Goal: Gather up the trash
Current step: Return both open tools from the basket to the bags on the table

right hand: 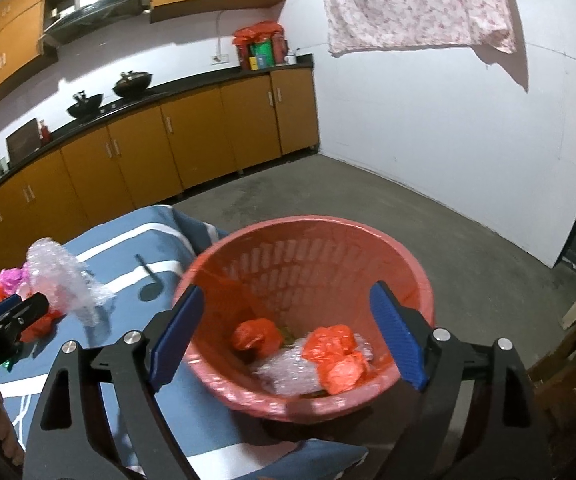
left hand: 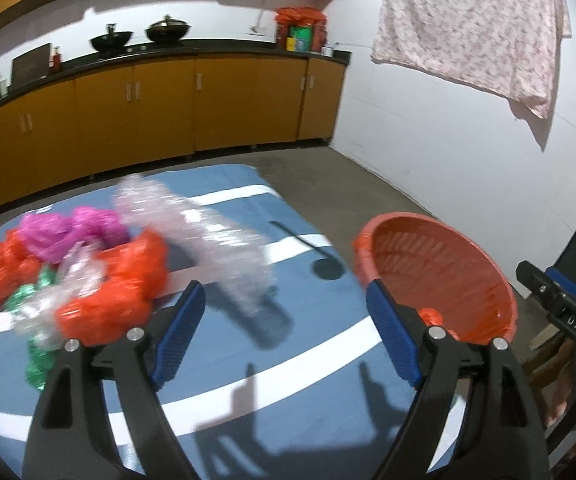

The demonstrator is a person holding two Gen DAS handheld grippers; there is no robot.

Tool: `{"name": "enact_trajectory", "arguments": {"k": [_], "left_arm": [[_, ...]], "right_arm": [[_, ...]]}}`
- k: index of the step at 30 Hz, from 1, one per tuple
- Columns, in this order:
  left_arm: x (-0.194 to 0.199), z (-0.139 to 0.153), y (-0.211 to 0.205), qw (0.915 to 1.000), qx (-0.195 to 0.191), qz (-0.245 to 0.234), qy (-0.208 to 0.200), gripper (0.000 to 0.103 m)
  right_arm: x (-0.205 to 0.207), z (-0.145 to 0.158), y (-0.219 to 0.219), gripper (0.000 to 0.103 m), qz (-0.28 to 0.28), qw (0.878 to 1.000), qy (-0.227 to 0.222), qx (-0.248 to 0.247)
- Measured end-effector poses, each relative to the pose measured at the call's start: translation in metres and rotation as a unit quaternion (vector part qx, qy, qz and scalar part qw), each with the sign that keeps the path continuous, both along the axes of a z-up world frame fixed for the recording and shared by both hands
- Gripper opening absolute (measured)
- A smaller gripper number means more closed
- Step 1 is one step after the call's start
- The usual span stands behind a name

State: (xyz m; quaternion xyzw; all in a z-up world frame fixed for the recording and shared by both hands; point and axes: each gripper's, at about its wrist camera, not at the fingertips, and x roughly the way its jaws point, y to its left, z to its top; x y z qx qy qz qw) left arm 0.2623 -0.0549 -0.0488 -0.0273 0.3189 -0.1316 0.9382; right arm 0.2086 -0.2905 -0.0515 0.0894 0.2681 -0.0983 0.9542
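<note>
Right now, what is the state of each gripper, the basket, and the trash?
left gripper: open, holding nothing
right gripper: open, empty, above the basket
red basket: upright, partly filled with bags
bubble wrap: blurred, on the pile's edge
trash pile: on the blue cloth, uncollected

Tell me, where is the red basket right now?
In the right wrist view the red basket sits low and central, at the right edge of the blue cloth, with orange bags inside.

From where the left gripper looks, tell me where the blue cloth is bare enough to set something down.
Free: the blue cloth between the left gripper and the red basket, around the black note print, and the far corner. Crowded: the left side, under the heap of orange bags, pink bag, green wrap and bubble wrap.
</note>
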Motion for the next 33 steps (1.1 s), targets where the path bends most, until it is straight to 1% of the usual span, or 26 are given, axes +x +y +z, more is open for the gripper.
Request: {"name": "enact_trajectory", "arguments": {"k": [13,19,25,29,33], "left_arm": [[-0.029,0.001,0.096,0.9965,0.004,0.083,-0.01,0.082],[-0.043,-0.003,0.142,0.9921,0.012,0.124,-0.013,0.083],[-0.057,-0.011,0.184,0.9868,0.023,0.16,-0.01,0.085],[-0.059,-0.016,0.204,0.9837,0.023,0.178,-0.003,0.085],[-0.054,-0.019,0.211,0.9832,0.022,0.181,-0.001,0.085]], "right_arm": [[0.009,0.01,0.069,0.085,0.059,0.998,0.003,-0.021],[0.014,0.009,0.096,0.085,0.081,0.996,0.007,-0.024],[0.021,0.001,0.127,0.085,0.11,0.994,0.014,-0.023],[0.028,-0.006,0.145,0.085,0.129,0.991,0.022,-0.025],[0.035,-0.007,0.156,0.085,0.142,0.99,0.019,-0.014]]}}
